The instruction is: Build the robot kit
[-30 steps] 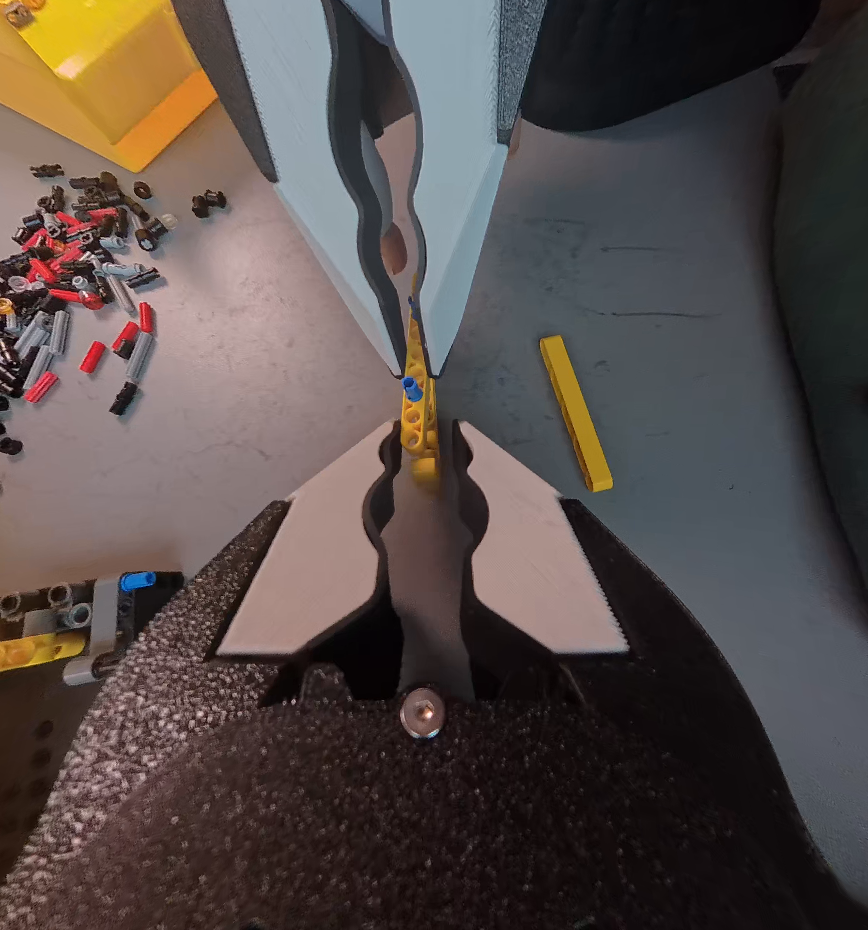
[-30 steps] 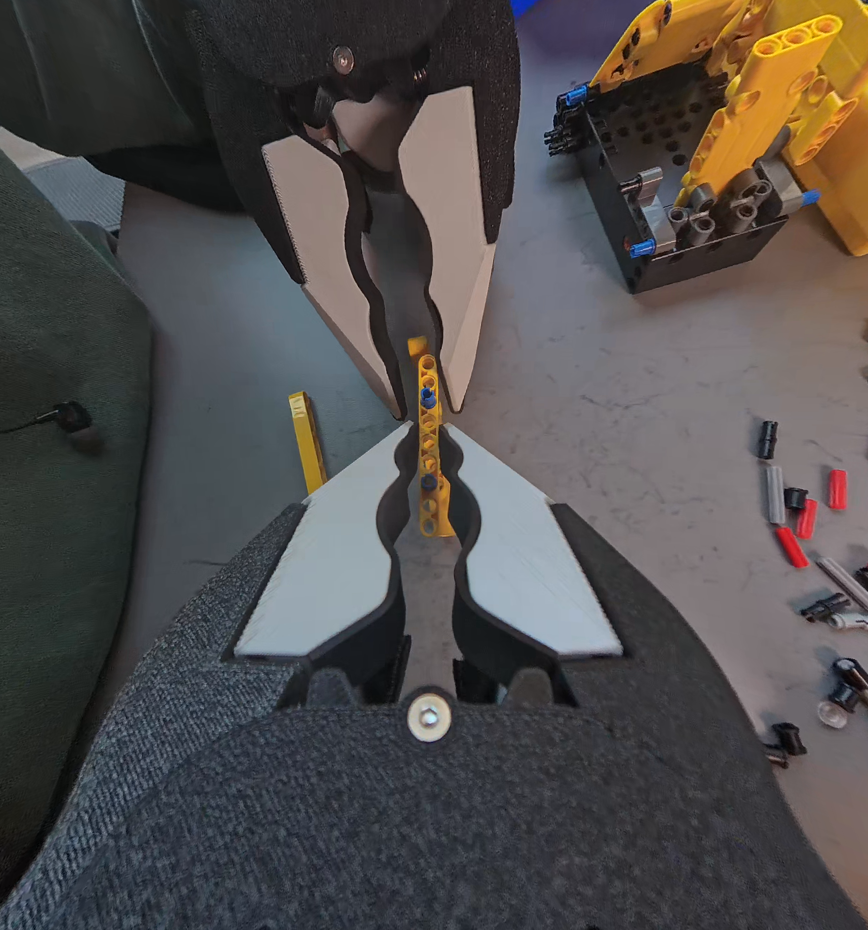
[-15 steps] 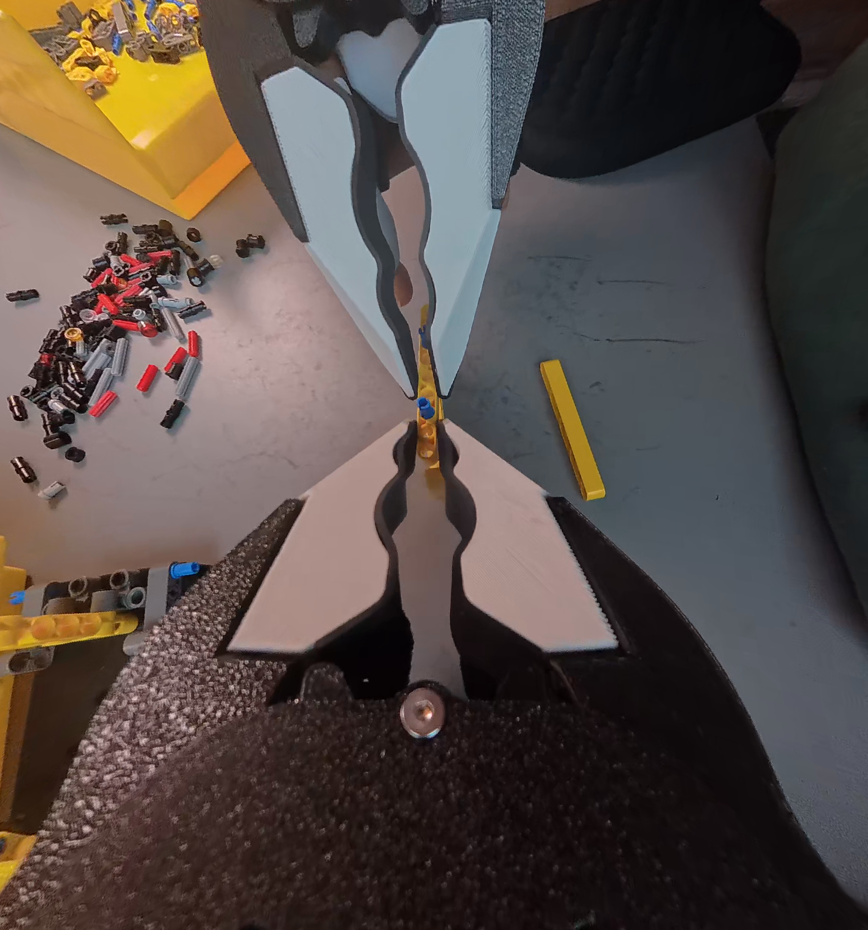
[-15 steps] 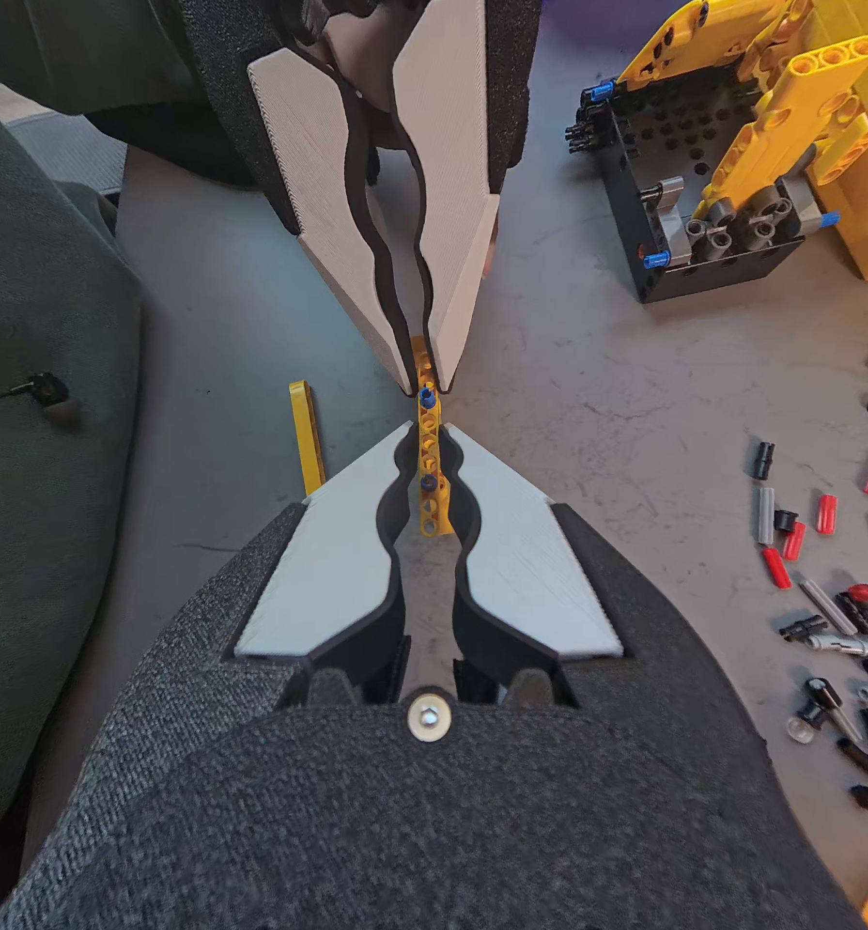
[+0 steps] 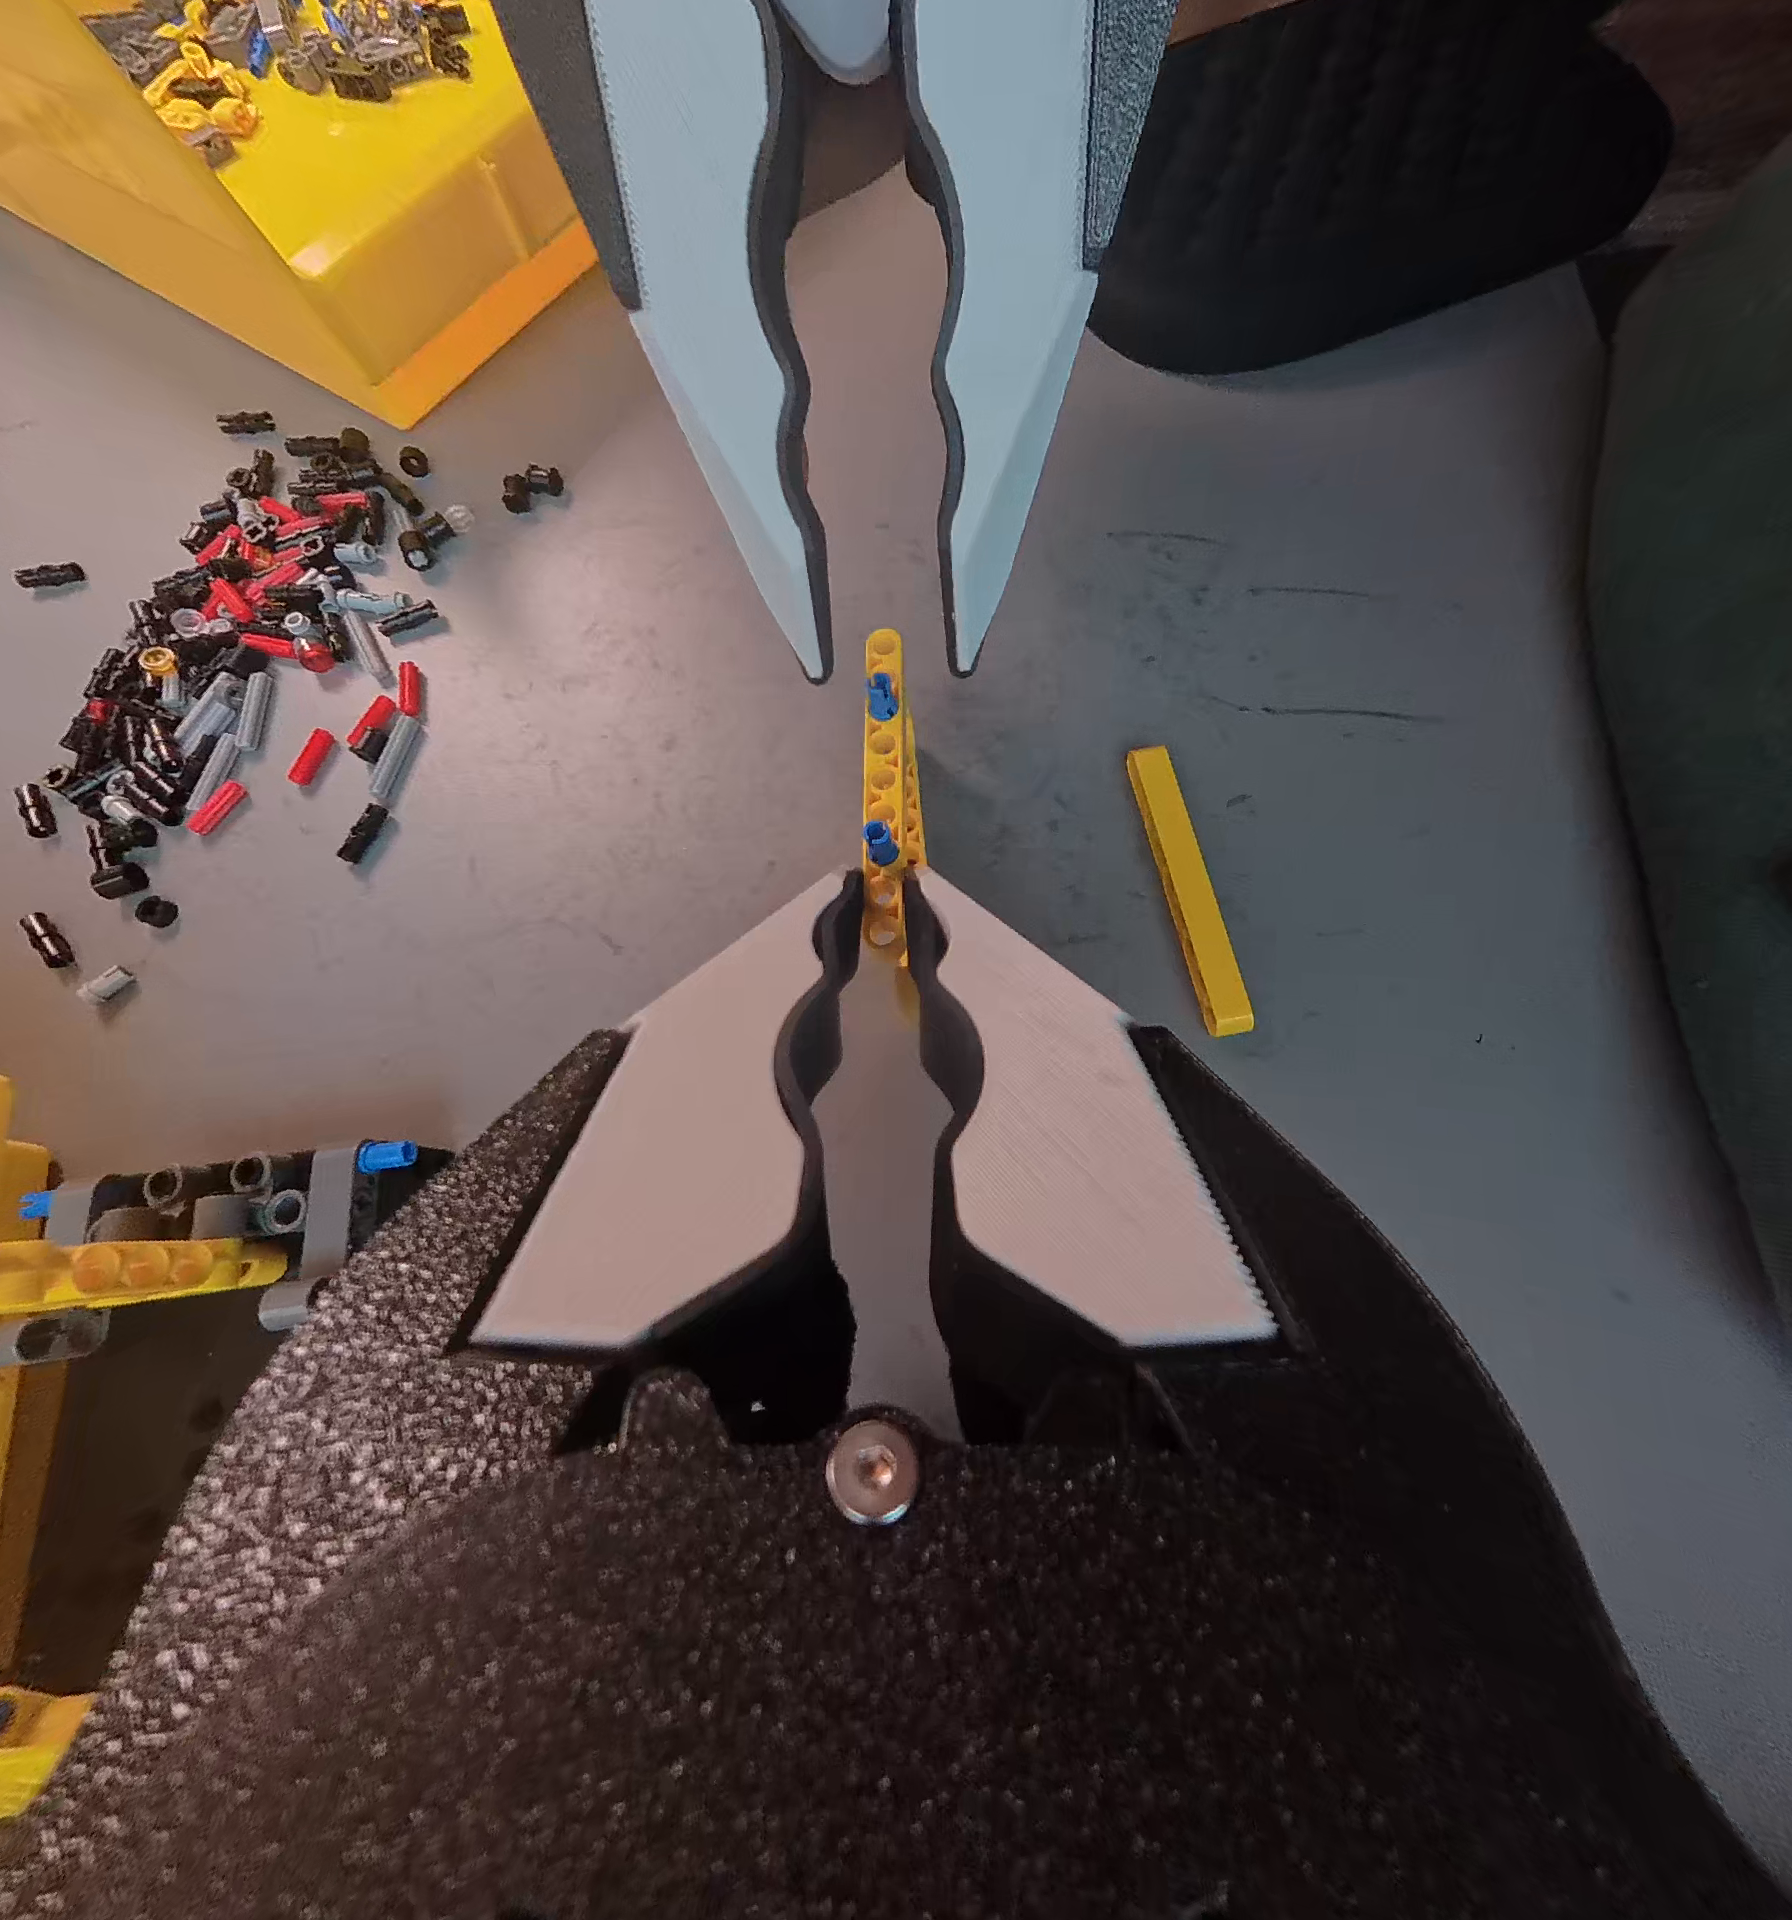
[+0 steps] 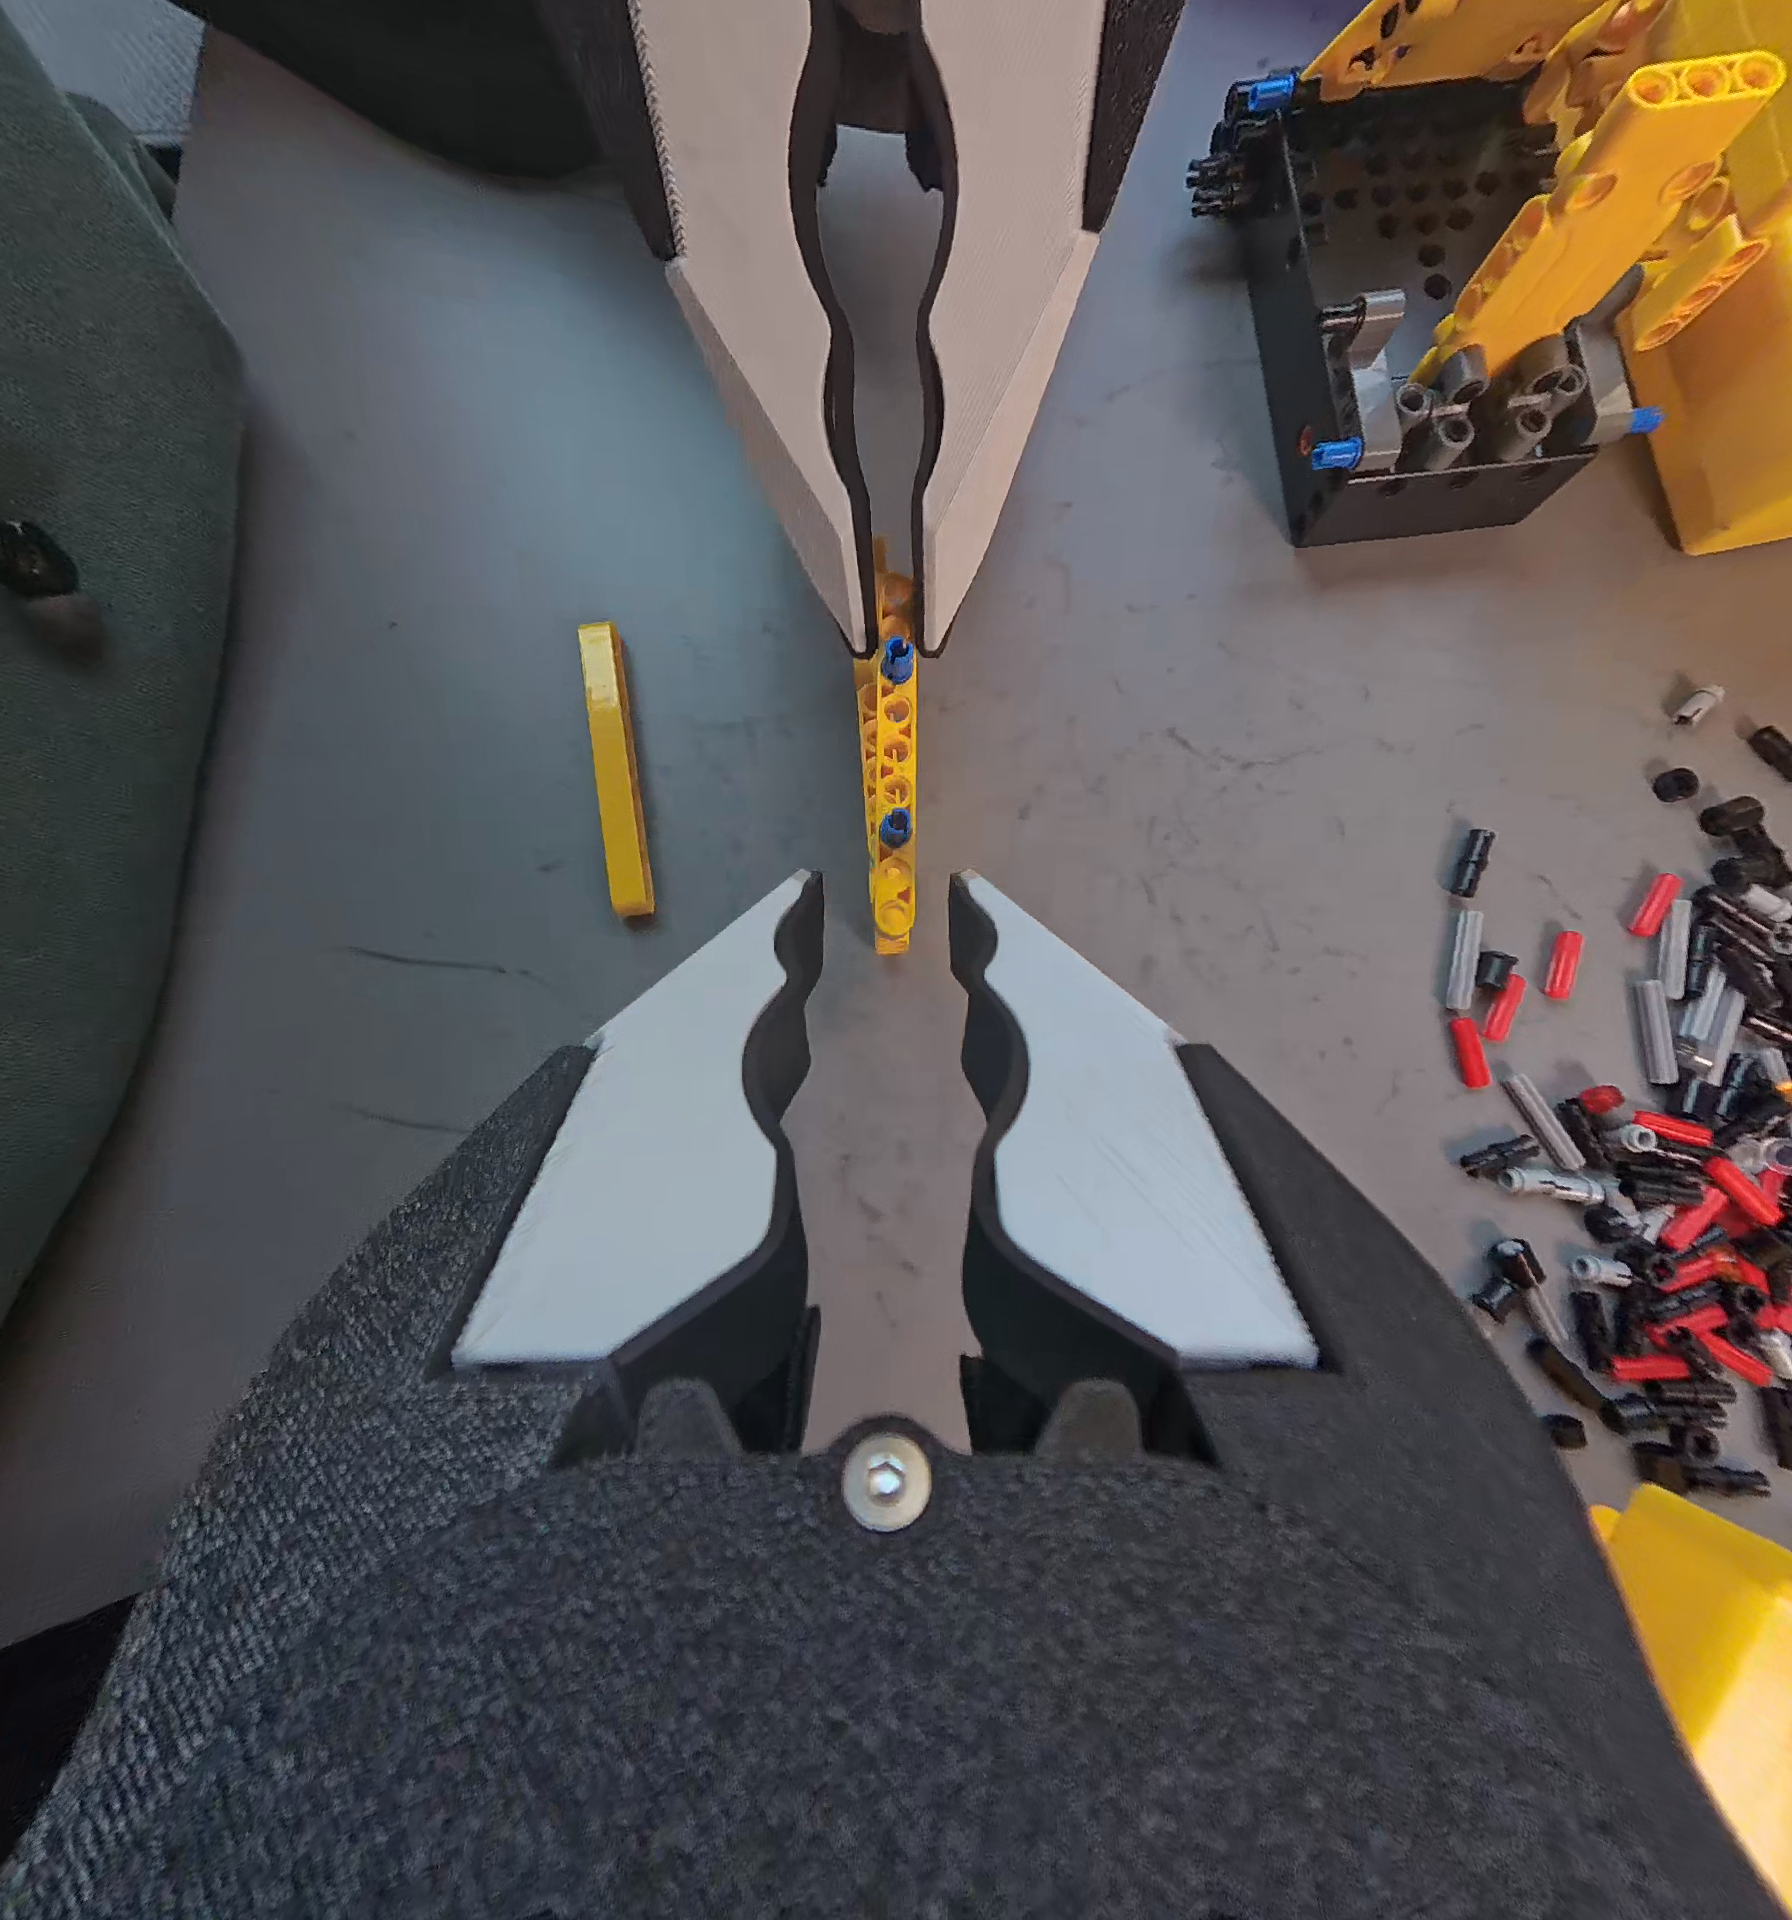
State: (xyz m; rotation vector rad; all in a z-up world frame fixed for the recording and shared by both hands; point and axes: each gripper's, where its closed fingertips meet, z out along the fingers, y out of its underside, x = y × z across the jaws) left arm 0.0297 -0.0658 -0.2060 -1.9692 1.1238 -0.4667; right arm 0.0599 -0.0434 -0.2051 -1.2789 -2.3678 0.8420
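A yellow holed beam [image 5: 881, 769] with two blue pins [image 5: 878, 836] is held level above the grey table [image 5: 663, 935]. My left gripper [image 5: 884, 883] is shut on its near end. In the right wrist view the left gripper [image 6: 894, 649] pinches the beam [image 6: 894, 748] at its far end. My right gripper [image 6: 884, 881] is open, its fingertips either side of the beam's free end without touching it. It also shows in the left wrist view [image 5: 889, 673], jaws apart. A second plain yellow beam [image 5: 1188, 888] [image 6: 614, 769] lies flat on the table beside them.
A pile of small black, red and grey pins [image 5: 237, 675] [image 6: 1702, 1174] lies on the table. A yellow bin of parts [image 5: 300, 177] stands behind it. A black and yellow built model [image 6: 1474, 312] [image 5: 144, 1247] sits nearby. A dark green cushion [image 6: 40, 727] borders the table. Tip to tip, the grippers are about 5 centimetres apart.
My right gripper has opened and let go of the beam, and has drawn back from it. My left gripper stays shut on the beam, which now shows more of its length.
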